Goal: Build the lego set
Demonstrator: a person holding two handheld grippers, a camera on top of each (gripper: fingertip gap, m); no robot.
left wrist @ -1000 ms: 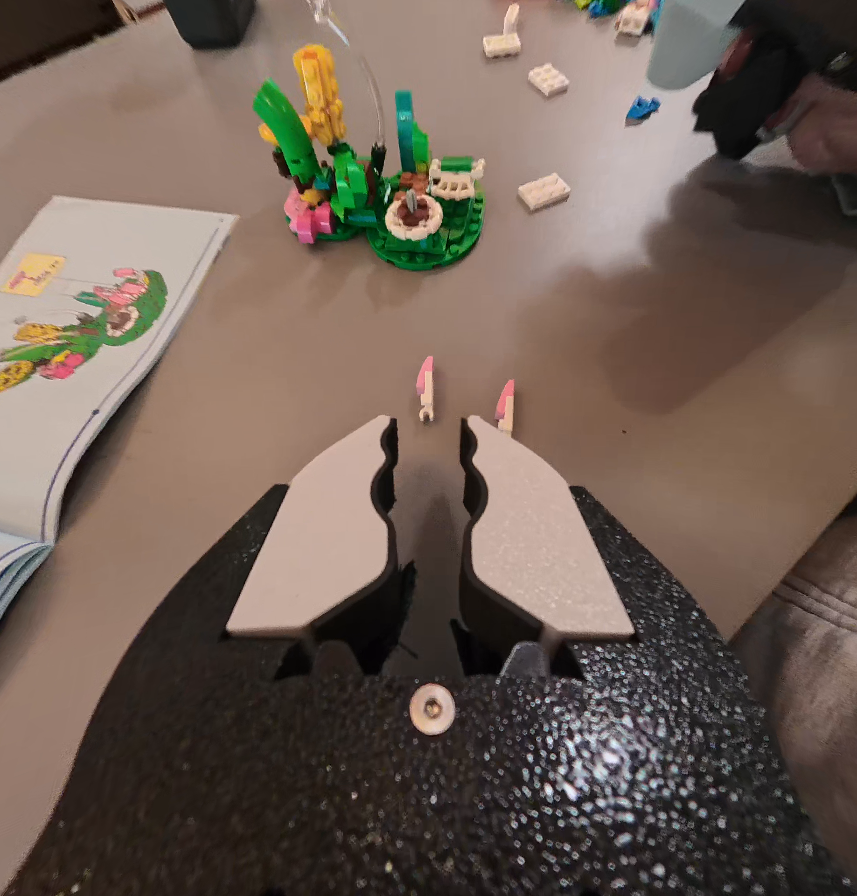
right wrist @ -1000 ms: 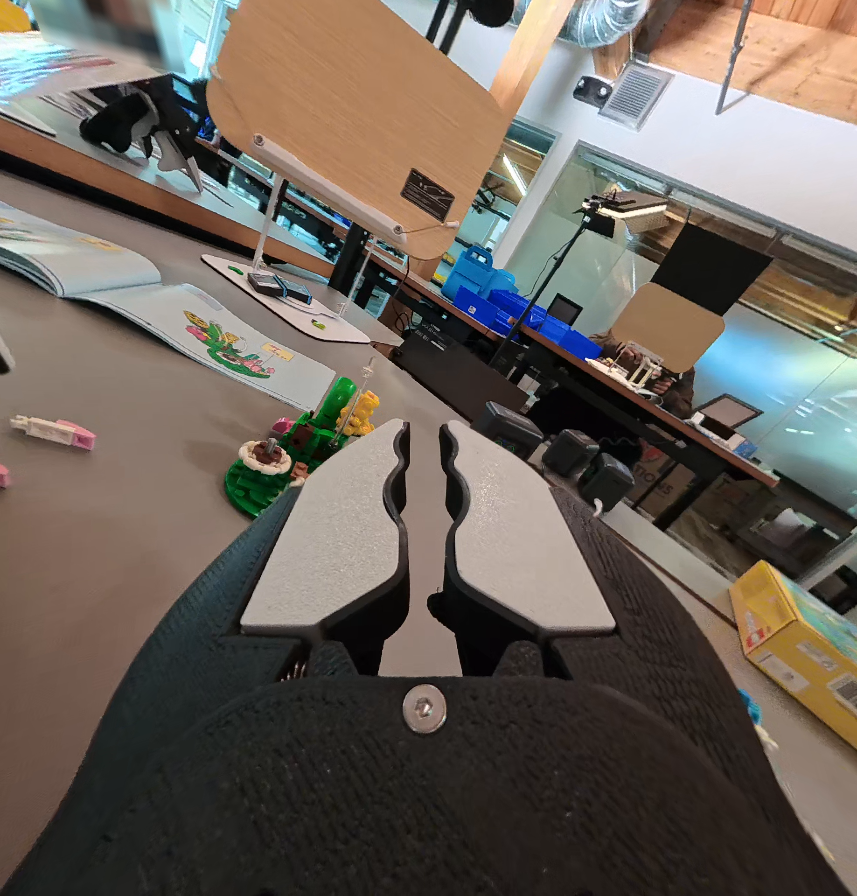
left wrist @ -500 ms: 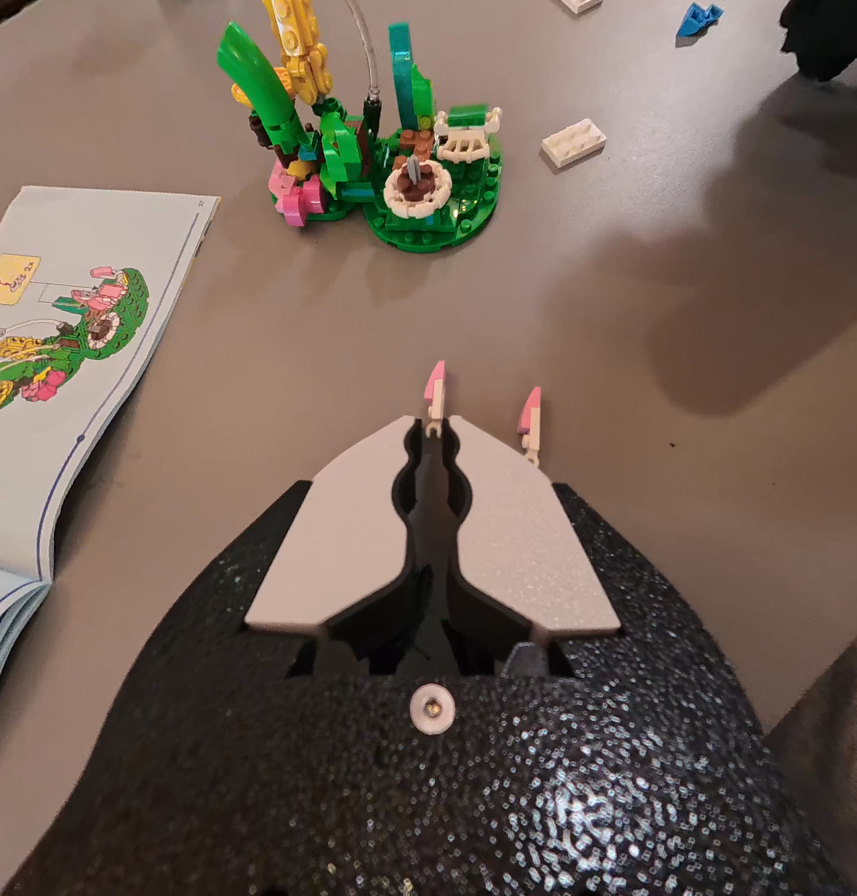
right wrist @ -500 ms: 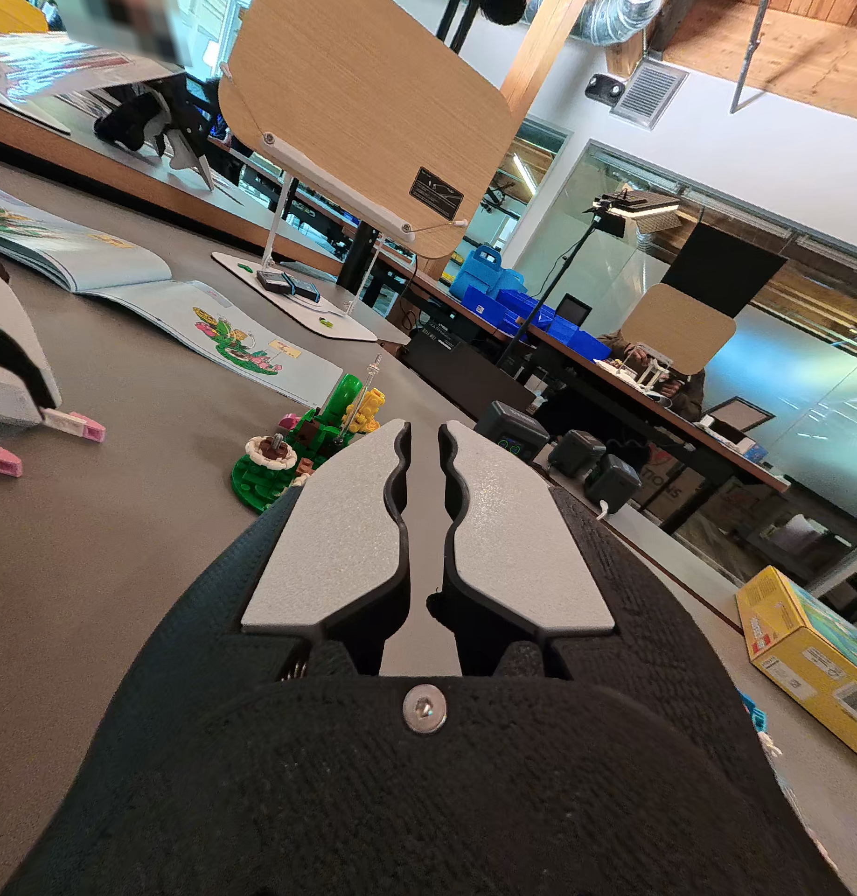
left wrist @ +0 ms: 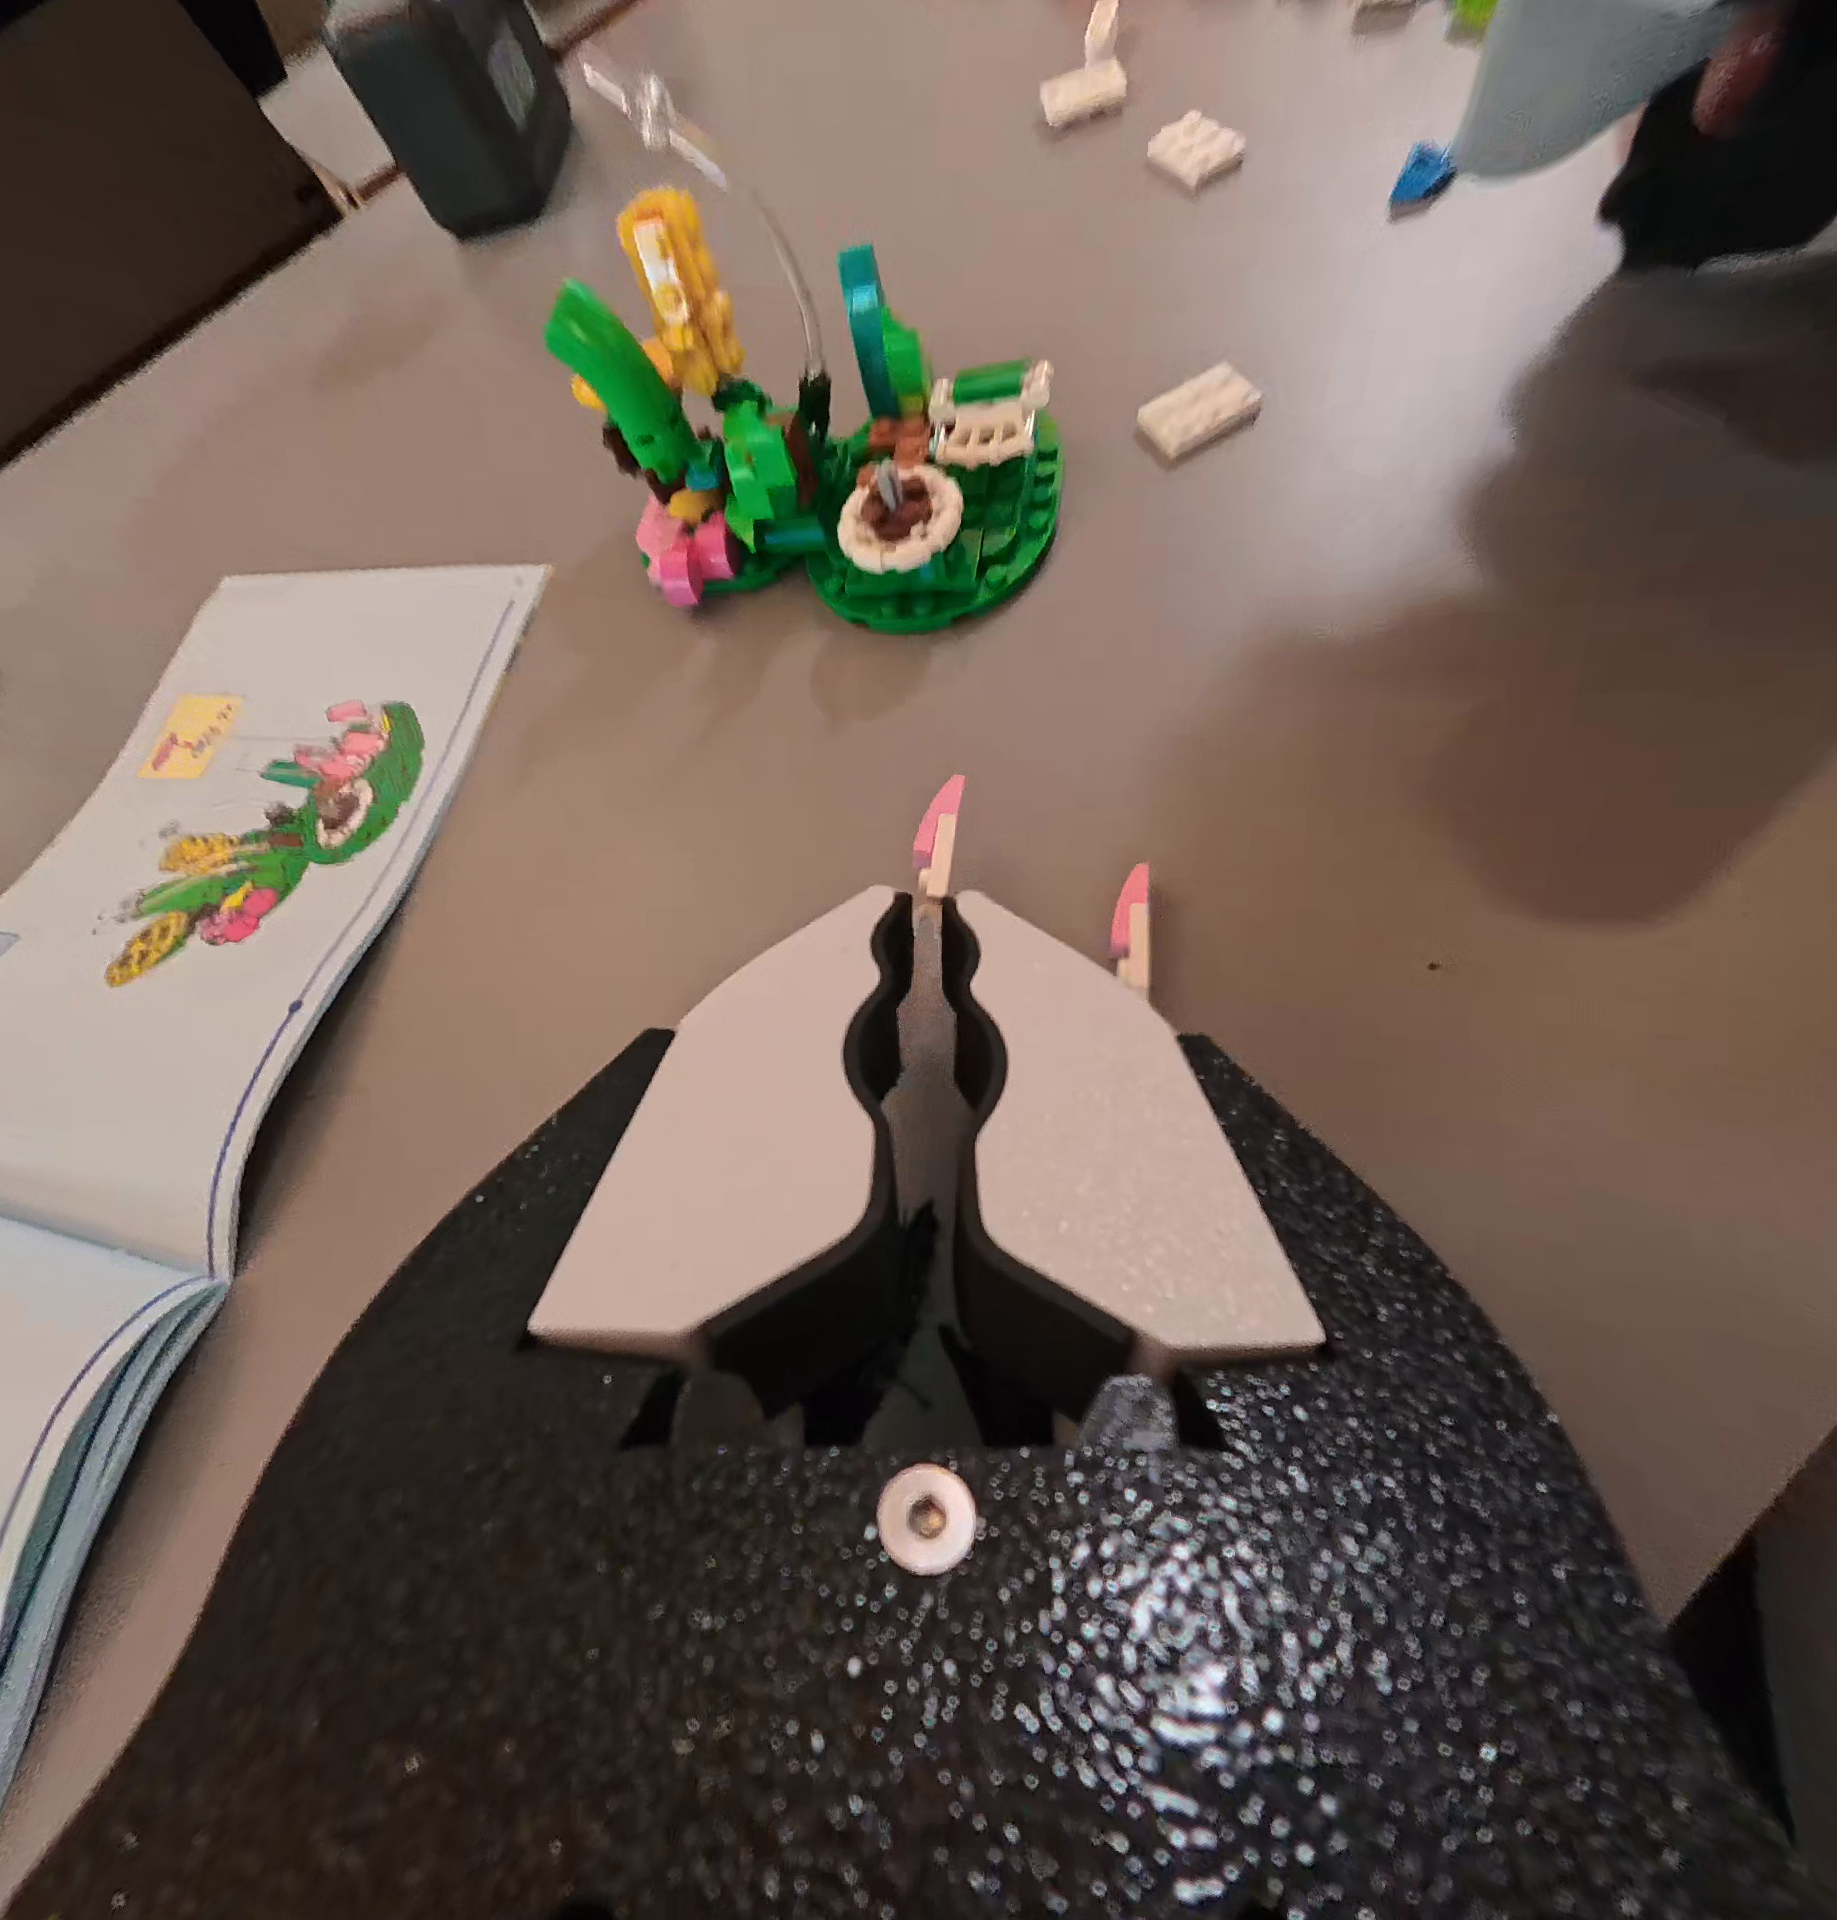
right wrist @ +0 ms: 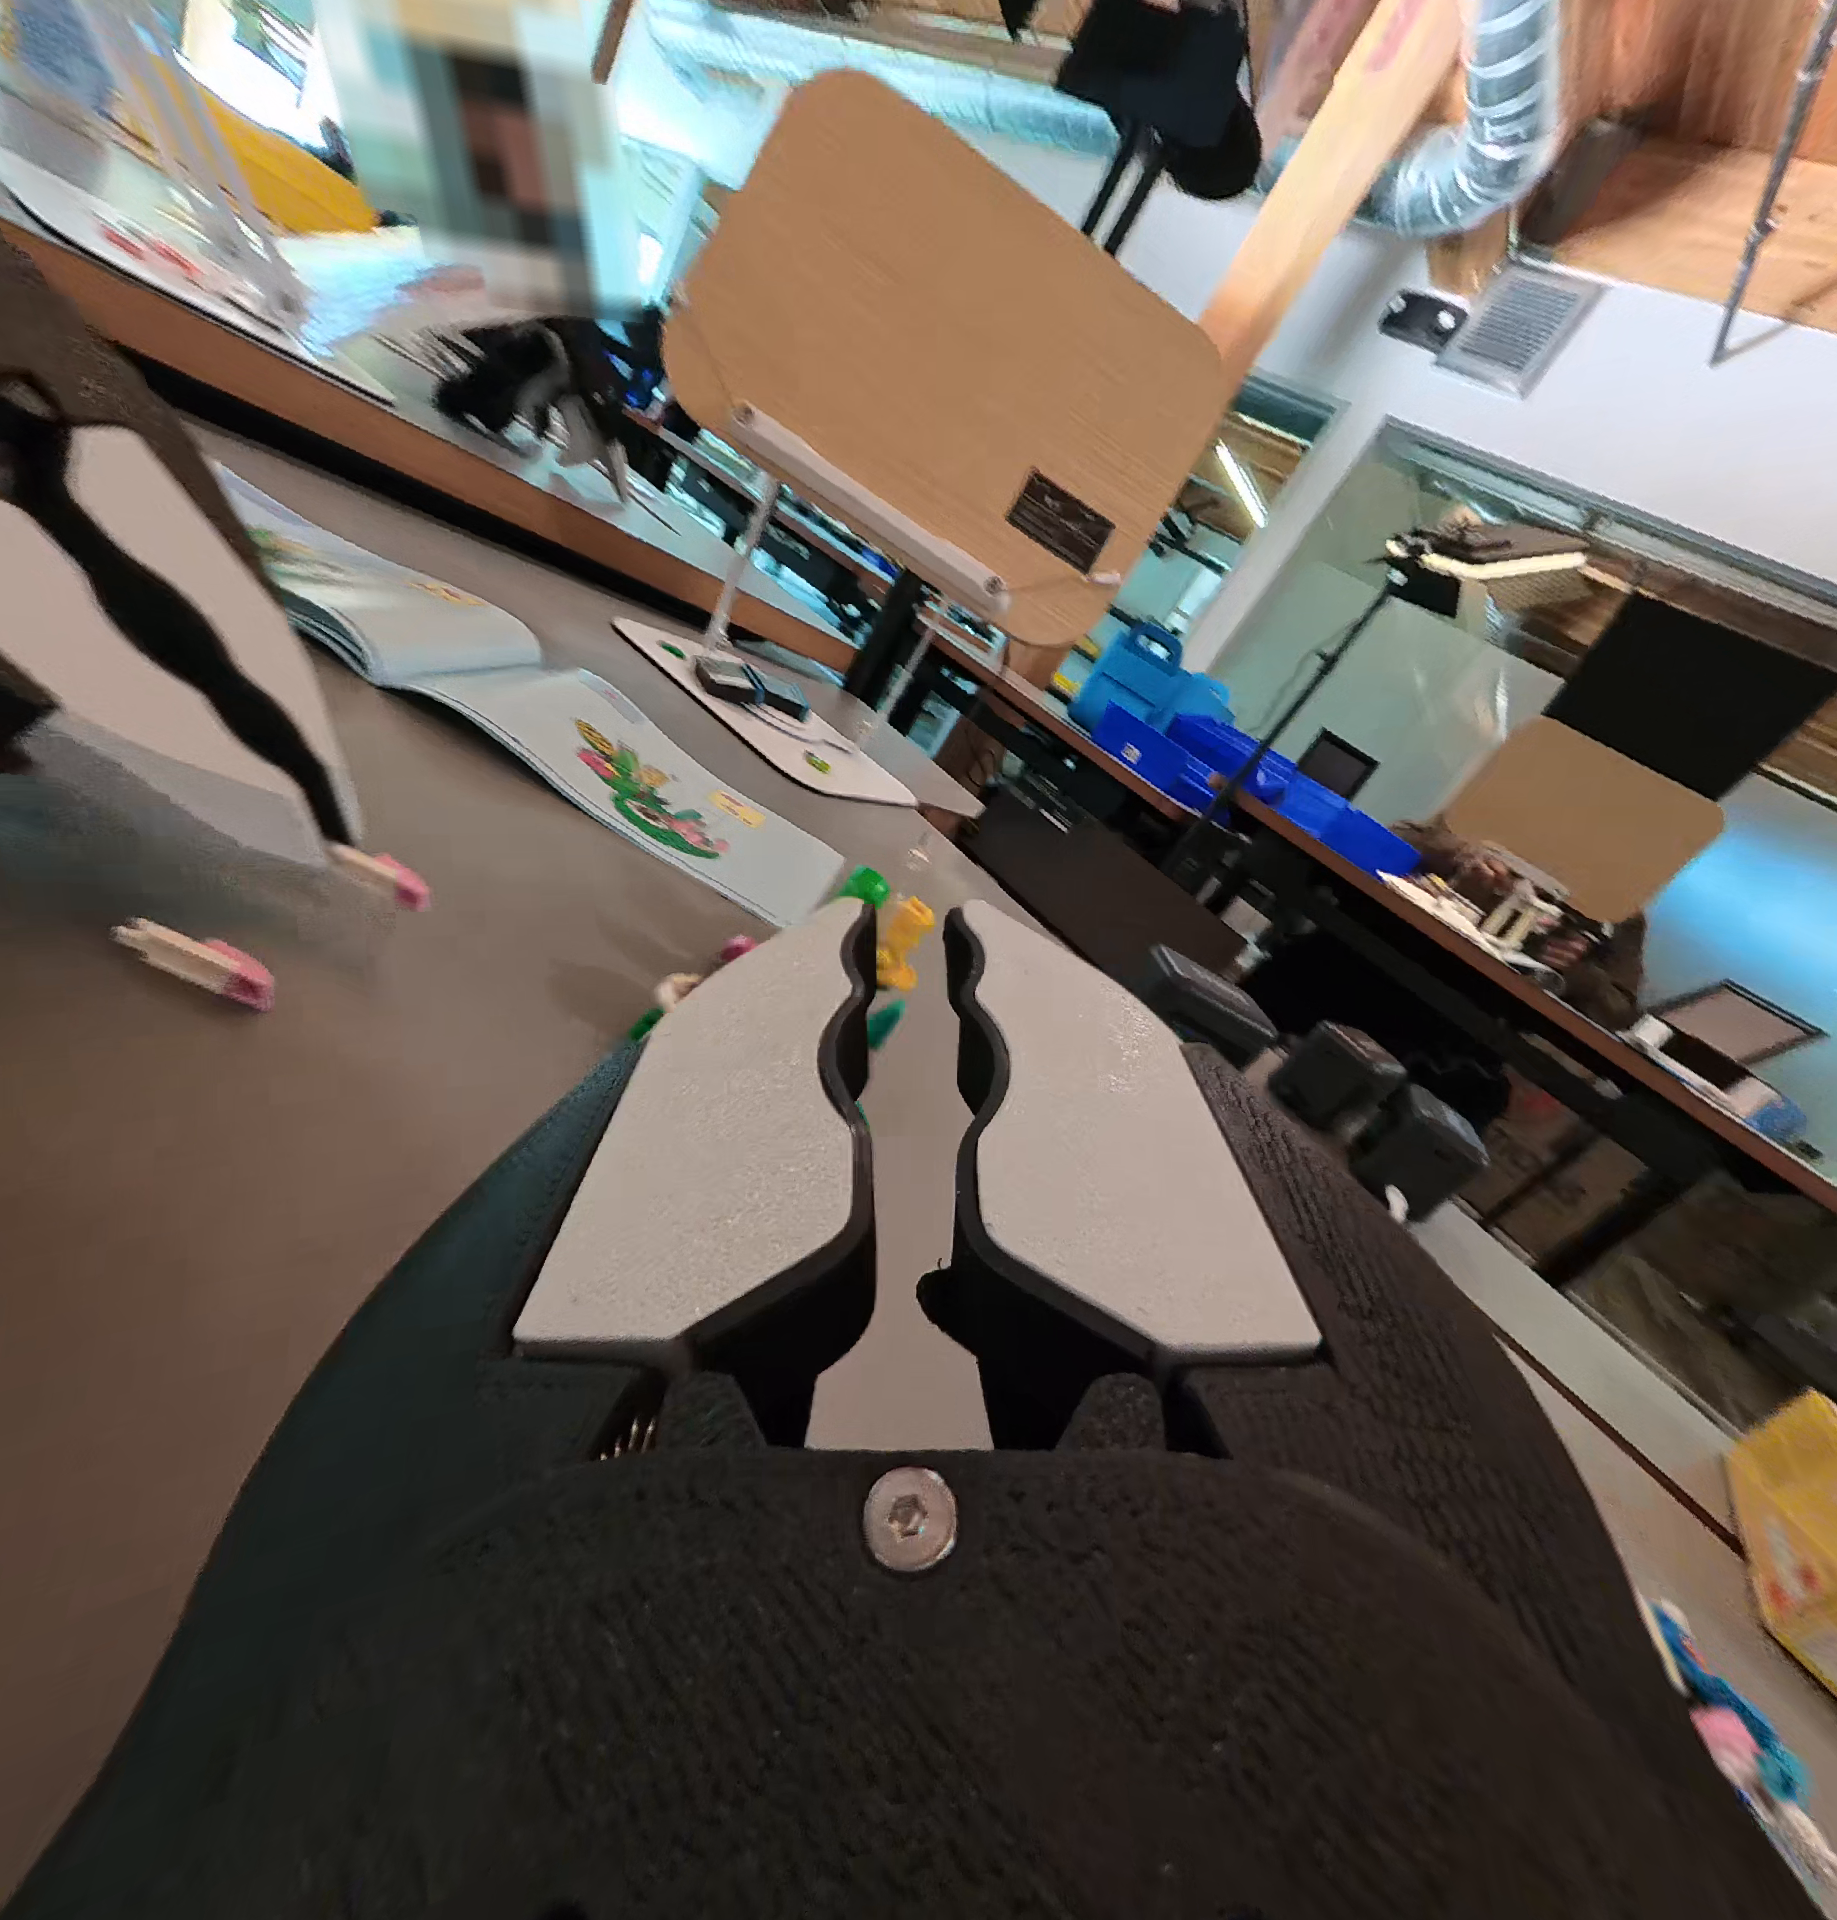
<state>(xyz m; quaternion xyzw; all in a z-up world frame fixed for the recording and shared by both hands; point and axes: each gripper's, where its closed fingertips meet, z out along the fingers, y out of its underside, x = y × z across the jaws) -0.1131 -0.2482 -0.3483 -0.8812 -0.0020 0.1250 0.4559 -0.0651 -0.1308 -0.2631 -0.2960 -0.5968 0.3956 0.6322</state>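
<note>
Left wrist view shows the left gripper (left wrist: 928, 902) low over the grey tabletop (left wrist: 1309, 727), its two pale grey fingers drawn almost together at the tips and pinching the white end of a small pink-and-white lego piece (left wrist: 939, 837), whose pink tip juts forward beyond the jaws. A second pink-and-white lego piece (left wrist: 1130, 923) lies on the table just beside the right-hand finger, apart from the grip. Farther ahead stands the partly built green lego model (left wrist: 841, 457) with yellow, pink and teal parts on round green bases, and white flat bricks (left wrist: 1199, 409) lie scattered to its right. An open instruction booklet with a coloured drawing (left wrist: 218, 894) rests on the table to the left. Seen from the right wrist view, the right gripper (right wrist: 909, 920) hangs above the table with a narrow gap between its fingers and nothing in them; the model shows partly behind its tips. At the left of that view the left gripper's tips clamp the held piece (right wrist: 379, 871), the second piece (right wrist: 195, 958) lying near it, though this part is blurred.
</note>
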